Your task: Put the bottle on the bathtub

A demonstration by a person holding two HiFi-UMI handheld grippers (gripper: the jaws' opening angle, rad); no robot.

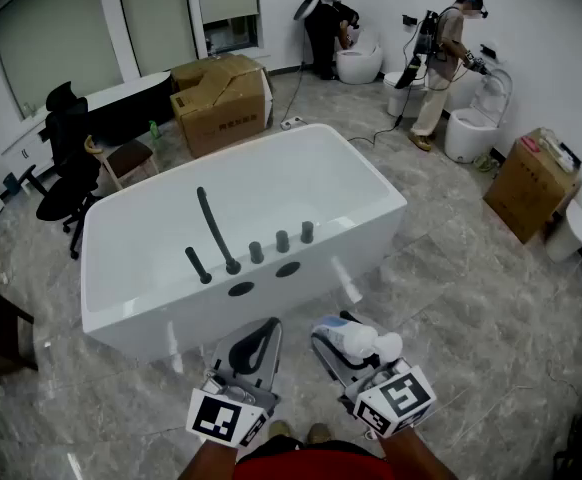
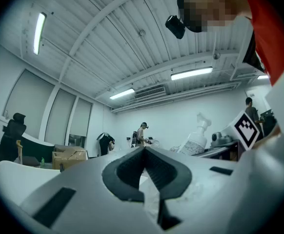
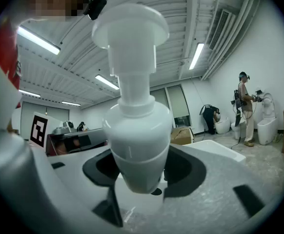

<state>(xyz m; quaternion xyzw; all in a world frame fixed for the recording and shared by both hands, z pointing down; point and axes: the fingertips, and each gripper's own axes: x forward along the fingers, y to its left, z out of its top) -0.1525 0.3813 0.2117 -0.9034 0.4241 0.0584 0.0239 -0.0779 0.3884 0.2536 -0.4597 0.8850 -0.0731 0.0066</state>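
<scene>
— Two claws show low in the head view; which one has the bottle?

— The right claw (image 1: 343,356). Its jaws are clamped on the white pump bottle (image 3: 134,126), gripping the body below the shoulder, with the pump head pointing away from the holder. The left claw (image 2: 144,152) has its jaws pressed together with nothing between them.

— Where is the bottle relative to the bathtub (image 1: 221,318)?

— Short of it, held in the air above the grey floor (image 1: 471,308), near the tub's front wall. It is not yet on the tub.

— What would make the placing go well?

— The near ledge looks like the natural target, but the dark spout (image 1: 216,230) and knobs (image 1: 282,240) crowd its middle. The holder should probably aim for a bare stretch of rim beside them. The bottle should come upright so its base meets the ledge flat, and the jaws should part only once it stands by itself.

— Any risk?

— The rim looks smooth and fairly narrow. A tilted release could let the bottle slide into the basin or topple to the floor.
</scene>
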